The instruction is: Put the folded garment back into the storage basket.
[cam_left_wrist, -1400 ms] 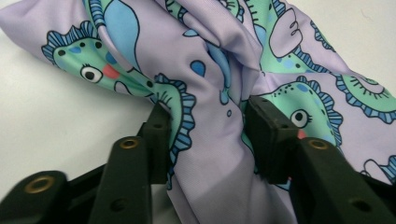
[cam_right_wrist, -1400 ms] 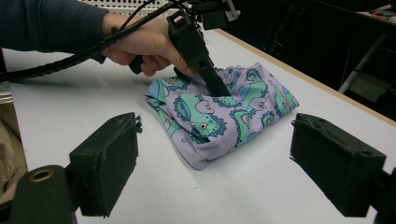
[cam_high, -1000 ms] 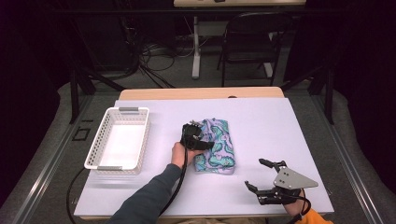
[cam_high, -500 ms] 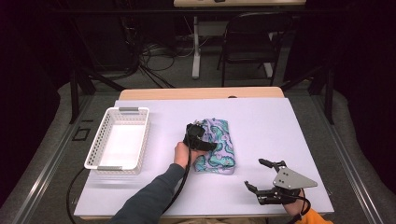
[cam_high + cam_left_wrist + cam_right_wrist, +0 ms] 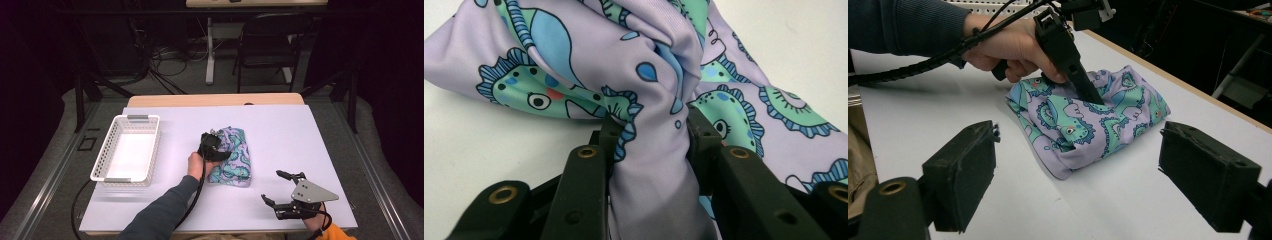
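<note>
At mid-table, right of the white basket (image 5: pixel 125 150), lies the folded patterned cloth (image 5: pixel 235 160). Your left gripper (image 5: pixel 212 145) has just closed its jaws, pinching a bunched fold of it. Lift slow and straight; watch that the fold doesn't slip loose or unfold before you carry it off. Your right gripper (image 5: pixel 277 187) waits near the table's front edge, jaws wide apart, nothing held.
</note>
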Tool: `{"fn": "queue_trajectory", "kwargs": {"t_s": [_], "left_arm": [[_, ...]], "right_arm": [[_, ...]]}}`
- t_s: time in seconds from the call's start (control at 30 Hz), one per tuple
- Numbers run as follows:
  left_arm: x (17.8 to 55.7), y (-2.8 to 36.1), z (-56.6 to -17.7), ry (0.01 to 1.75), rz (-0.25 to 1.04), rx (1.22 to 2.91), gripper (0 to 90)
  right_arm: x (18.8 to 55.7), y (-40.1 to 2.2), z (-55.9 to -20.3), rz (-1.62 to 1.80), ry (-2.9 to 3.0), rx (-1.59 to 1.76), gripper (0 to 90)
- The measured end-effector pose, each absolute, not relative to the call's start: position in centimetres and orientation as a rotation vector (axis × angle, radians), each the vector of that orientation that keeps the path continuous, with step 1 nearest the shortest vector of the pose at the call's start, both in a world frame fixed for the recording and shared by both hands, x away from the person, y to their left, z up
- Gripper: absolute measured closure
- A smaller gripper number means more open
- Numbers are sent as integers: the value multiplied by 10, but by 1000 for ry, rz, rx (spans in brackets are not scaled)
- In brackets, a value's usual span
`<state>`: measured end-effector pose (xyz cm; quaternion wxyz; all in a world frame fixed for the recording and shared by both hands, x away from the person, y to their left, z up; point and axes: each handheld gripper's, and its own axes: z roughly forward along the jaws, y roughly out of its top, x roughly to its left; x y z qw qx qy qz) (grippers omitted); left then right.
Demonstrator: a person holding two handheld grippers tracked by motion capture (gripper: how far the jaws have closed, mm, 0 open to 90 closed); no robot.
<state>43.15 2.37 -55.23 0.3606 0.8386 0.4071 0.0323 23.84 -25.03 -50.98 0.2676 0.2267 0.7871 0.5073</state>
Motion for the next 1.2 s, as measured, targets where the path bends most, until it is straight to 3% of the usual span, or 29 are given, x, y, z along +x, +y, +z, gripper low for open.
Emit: {"fn": "queue_trajectory", "kwargs": {"t_s": [1.2], "left_arm": [[420, 33, -500, 963, 68, 2034, 700]], "right_arm": [[238, -252, -509, 1362, 2116, 610, 145]]}}
